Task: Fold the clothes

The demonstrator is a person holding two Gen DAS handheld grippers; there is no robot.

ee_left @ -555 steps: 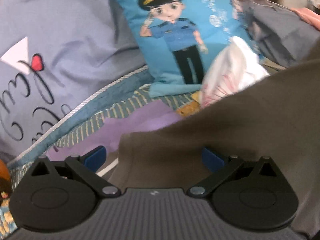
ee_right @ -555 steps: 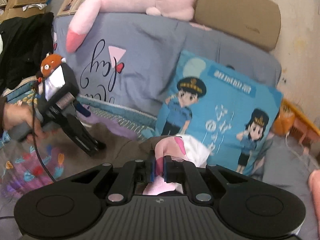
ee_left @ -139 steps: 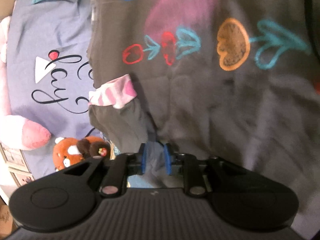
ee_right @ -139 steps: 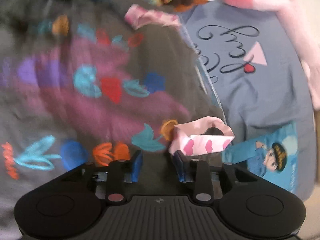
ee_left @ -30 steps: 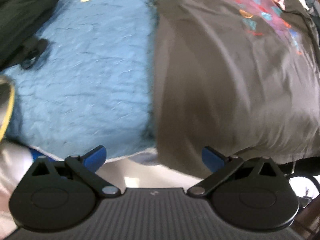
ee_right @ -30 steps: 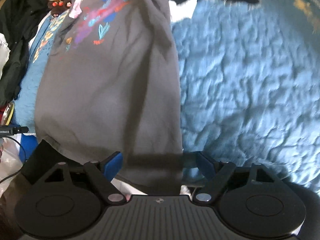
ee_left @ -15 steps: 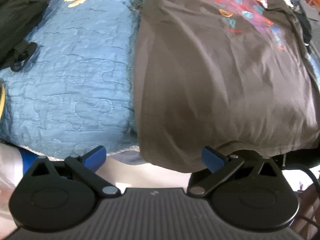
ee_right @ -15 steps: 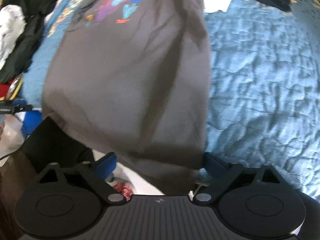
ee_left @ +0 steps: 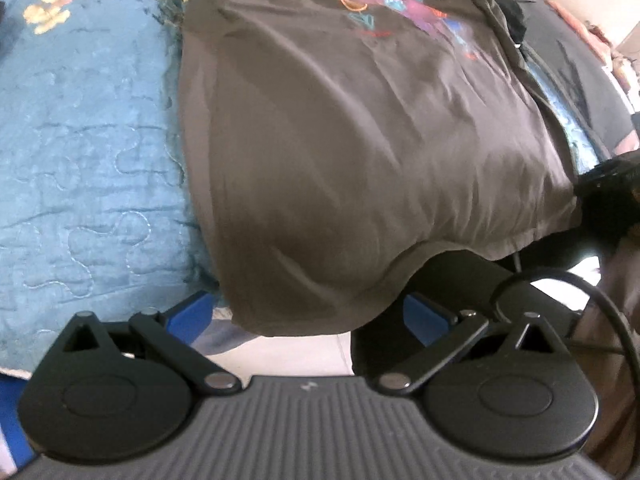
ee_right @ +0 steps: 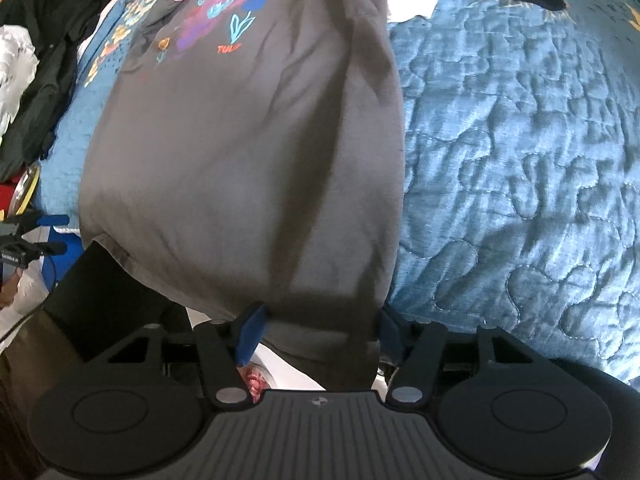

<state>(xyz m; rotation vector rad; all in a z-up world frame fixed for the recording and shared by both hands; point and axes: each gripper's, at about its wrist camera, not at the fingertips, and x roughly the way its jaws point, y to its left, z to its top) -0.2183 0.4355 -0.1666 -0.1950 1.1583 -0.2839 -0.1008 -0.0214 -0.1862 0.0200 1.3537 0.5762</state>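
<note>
Left tongs spread, right tongs spread around grey T-shirt hem, tips hidden

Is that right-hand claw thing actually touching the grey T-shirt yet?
Cannot tell. In the right wrist view the open right gripper straddles the T-shirt hem, but cloth hides whether either blue pad touches it.

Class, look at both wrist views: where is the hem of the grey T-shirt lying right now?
The T-shirt hem hangs over the near edge of the blue quilt, between the open left gripper fingers.
</note>
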